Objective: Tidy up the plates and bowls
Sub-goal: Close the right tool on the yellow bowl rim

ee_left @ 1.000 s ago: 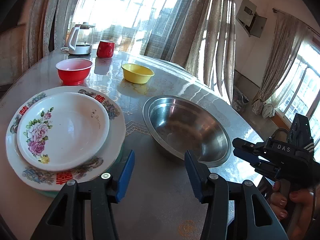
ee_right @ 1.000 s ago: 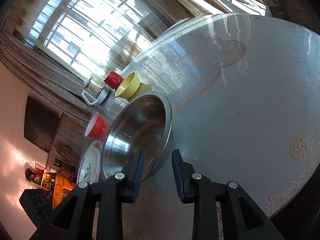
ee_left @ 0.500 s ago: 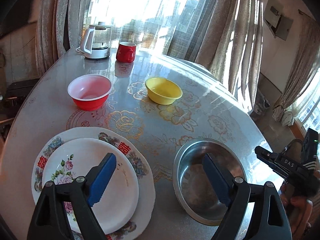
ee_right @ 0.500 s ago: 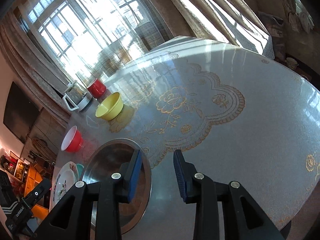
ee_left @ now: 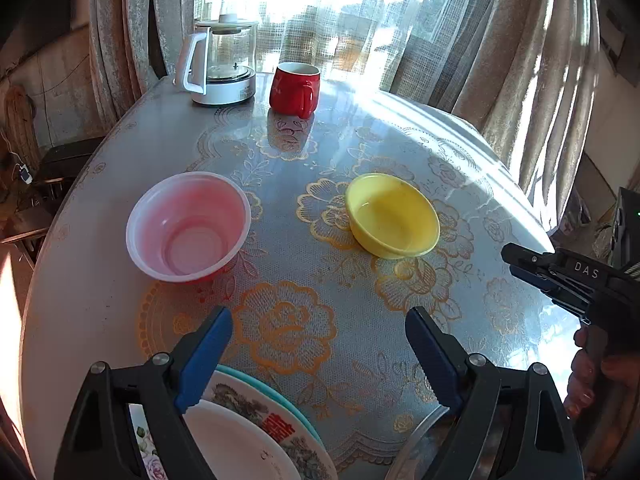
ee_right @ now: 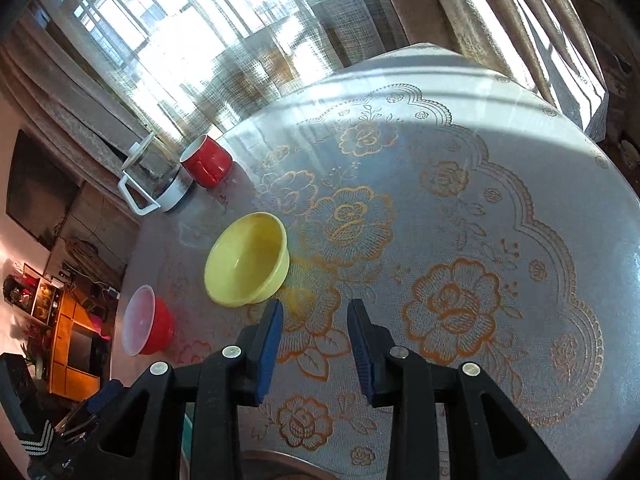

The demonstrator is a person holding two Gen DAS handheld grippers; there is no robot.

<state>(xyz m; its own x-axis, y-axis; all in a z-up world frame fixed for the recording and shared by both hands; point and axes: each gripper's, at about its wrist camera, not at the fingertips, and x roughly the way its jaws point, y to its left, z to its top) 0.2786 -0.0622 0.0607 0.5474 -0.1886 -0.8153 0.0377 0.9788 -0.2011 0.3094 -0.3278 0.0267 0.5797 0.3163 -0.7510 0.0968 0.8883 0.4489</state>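
Both tongs moved off steel bowl [ee_left: 416, 448] w/ nothing gripped, left tongs [ee_left: 319, 352] just widened, right tongs [ee_right: 315, 350] narrow; red bowl [ee_left: 188, 226], yellow bowl [ee_left: 392, 216] empty mid-bench [ee_left: 100, 280].

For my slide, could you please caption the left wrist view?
Open left tool above table, facing red bowl and yellow bowl.

Round table [ee_left: 400, 128] with a grey cloth covered in gold flower patterns, sun glare across the far side. Sitting on it: a glass kettle [ee_left: 222, 66] and red mug [ee_left: 295, 88] at the back by the window, a red bowl [ee_left: 188, 226] and a yellow bowl [ee_left: 392, 216] mid-table, well apart. Near edge has stacked floral plates [ee_left: 256, 428] and a steel bowl's rim [ee_left: 416, 444] beside them.
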